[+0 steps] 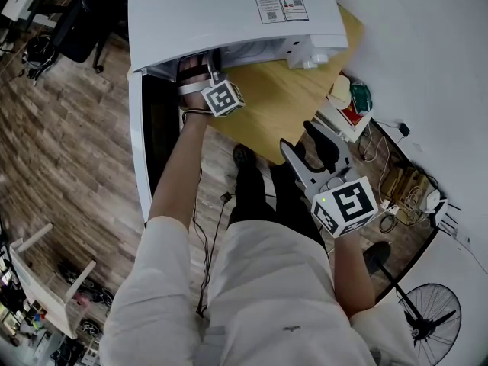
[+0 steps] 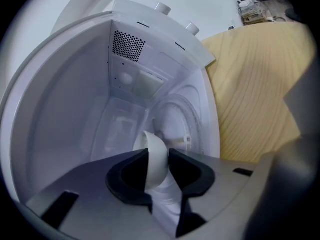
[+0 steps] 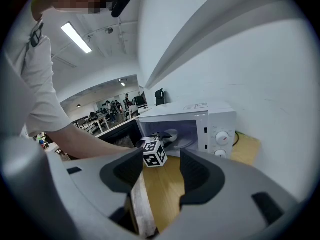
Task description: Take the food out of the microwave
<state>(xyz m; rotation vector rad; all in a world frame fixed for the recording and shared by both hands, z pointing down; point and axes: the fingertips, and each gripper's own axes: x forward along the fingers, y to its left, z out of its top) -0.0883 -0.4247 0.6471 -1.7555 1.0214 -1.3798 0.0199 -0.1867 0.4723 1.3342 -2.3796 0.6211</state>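
The microwave [image 1: 229,14] is looking like smooth white painted metal, shining a little on top. Its inside walls are looking pale and glossy. The white bowl [image 2: 150,141] inside the microwave is shining and smooth. The left tool [image 2: 159,155], inside the microwave, is showing matt black pads on a dull grey plastic body. The right tool [image 3: 161,159], in front of the microwave, is looking the same. Under the microwave, the bench [image 1: 282,105] is showing pale smooth wood with wavy grain. The floor [image 1: 69,143] beside the microwave is showing darker wood planks.
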